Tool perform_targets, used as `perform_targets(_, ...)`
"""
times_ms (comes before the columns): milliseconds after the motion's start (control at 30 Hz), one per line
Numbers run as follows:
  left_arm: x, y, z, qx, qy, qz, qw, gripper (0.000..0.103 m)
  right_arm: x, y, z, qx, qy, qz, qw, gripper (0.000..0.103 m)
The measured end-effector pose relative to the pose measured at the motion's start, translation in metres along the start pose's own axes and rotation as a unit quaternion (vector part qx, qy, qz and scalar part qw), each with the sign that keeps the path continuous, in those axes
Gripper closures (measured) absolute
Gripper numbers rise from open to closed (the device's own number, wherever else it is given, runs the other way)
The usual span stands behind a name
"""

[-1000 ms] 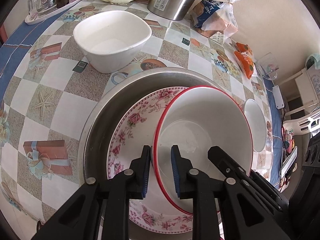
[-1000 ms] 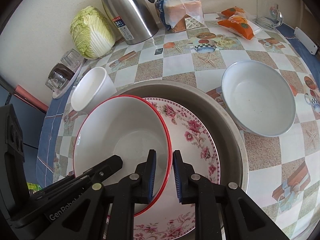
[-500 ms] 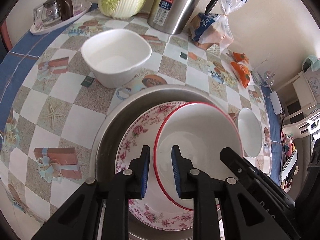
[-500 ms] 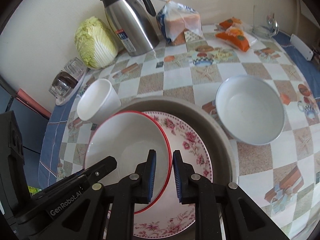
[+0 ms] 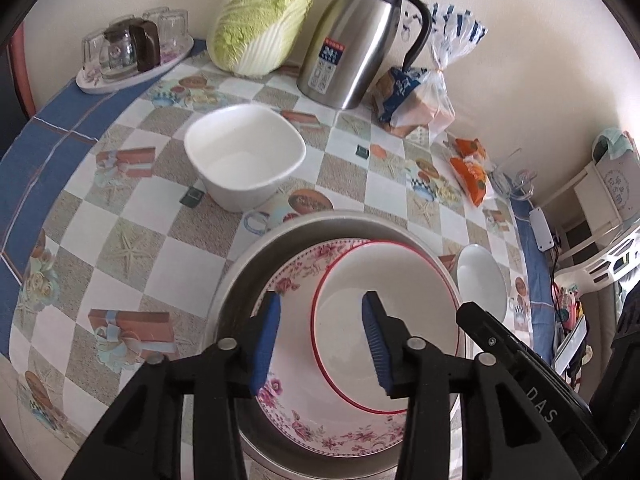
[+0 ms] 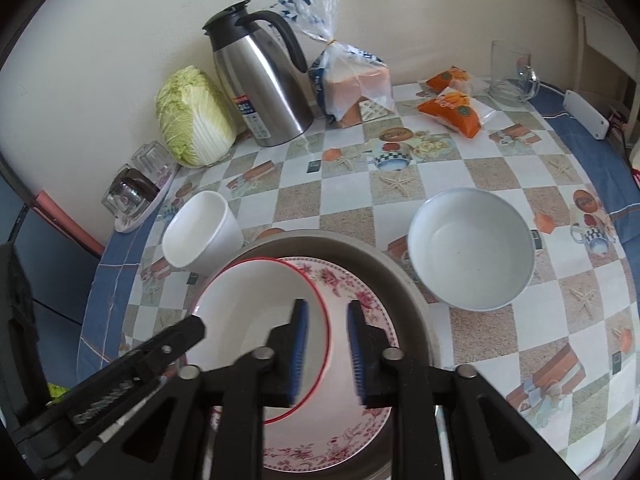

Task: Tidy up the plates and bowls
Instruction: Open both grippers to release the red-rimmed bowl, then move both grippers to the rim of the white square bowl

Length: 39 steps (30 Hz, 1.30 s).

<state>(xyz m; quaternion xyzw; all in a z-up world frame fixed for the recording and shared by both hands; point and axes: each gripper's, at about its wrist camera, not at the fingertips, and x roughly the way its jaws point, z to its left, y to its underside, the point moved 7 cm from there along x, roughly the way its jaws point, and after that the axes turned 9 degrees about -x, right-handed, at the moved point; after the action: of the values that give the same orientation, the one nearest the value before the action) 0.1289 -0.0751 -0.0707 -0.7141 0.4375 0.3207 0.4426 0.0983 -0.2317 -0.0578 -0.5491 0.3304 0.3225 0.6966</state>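
Checkered tablecloth (image 5: 132,236) with starfish and gift prints is covering a table standing against a cream wall. Going left to right in the left wrist view: a tray of glasses (image 5: 132,56) is sitting at ten o'clock, a cabbage (image 5: 260,24) at eleven, a steel jug (image 5: 360,36) at twelve, a bread bag (image 5: 420,100) at one, and orange packets (image 5: 472,168) at two.

A square white bowl (image 5: 244,156) is standing at eleven o'clock from the metal basin (image 5: 240,276), apart from its rim. Inside the basin a floral plate (image 5: 296,276) is lying, and a red-rimmed bowl (image 5: 384,320) is resting upright on the plate, shifted toward three o'clock. A round white bowl (image 6: 472,248) is sitting on the cloth at two o'clock from the basin in the right wrist view, just beside its rim.

The left gripper (image 5: 320,340) is hovering over the red-rimmed bowl's nine o'clock edge, its jaws opening; the rim is showing between the pads, which are standing clear of it. The right gripper (image 6: 326,352) is hanging over the same bowl's three o'clock edge, jaws likewise opening, the red rim lying between the pads without either pressing on it.
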Motion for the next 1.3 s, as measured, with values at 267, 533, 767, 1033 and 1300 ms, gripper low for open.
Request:
perform_targets(267,-0.008,-0.01,0.018,-0.026,-0.027,-0.03,0.9988,0.024,-0.001,-0.001,-0.015,0.018,0.012,-0.003,1.0,0.032)
perform_targets(533,-0.009,-0.017,0.045,-0.057,-0.075,-0.057,0.9939,0.017,0.002,-0.001,-0.02,0.026,0.013,-0.005,1.0,0.012)
perform_targets(767,-0.01,-0.02,0.054,-0.06,-0.104,-0.074,0.9901,0.0,0.002,-0.001,-0.024,0.022,0.031,-0.012,0.999,0.0)
perform_targets(1033,-0.009,-0.02,0.056,-0.056,-0.115,-0.07,0.9893,0.0,0.003,-0.001,-0.026,0.018,0.039,-0.011,0.999,0.0)
perform_targets(1300,-0.019,-0.027,0.059,-0.046,-0.131,-0.091,0.9861,0.0,-0.001,-0.004,-0.019,0.006,0.038,-0.02,0.999,0.0)
